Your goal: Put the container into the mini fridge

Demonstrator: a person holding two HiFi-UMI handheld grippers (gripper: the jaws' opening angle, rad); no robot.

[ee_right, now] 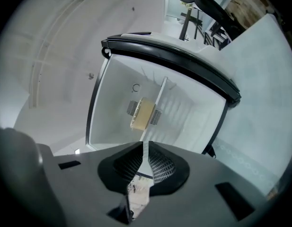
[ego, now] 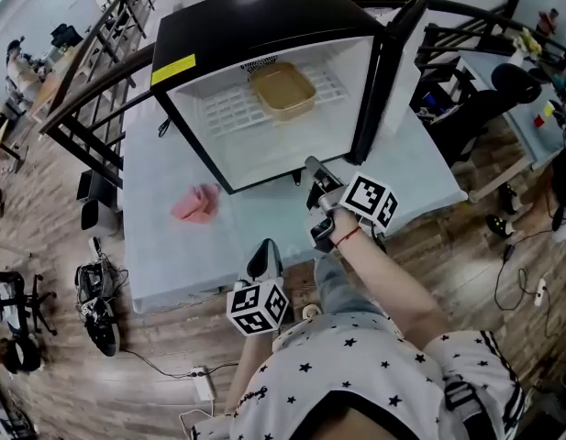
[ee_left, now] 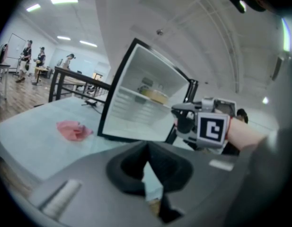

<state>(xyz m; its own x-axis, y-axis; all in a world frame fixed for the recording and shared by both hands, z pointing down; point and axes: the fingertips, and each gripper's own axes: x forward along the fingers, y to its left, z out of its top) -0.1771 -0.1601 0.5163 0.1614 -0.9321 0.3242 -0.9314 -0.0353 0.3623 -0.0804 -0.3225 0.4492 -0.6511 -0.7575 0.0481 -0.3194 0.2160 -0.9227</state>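
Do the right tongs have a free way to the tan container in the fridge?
Probably yes. The fridge door stands open and nothing sits between the right tongs and the container on its shelf. The tongs look shut and empty, so they'd need opening first.

Glossy black mini fridge (ego: 264,16), matt tan container (ego: 283,91), soft pink cloth (ego: 196,204), wood-grain floor (ego: 44,246)

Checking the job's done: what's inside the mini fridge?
A tan container sits on the white wire shelf inside the open mini fridge. Nothing else shows; the space under the shelf is partly hidden.
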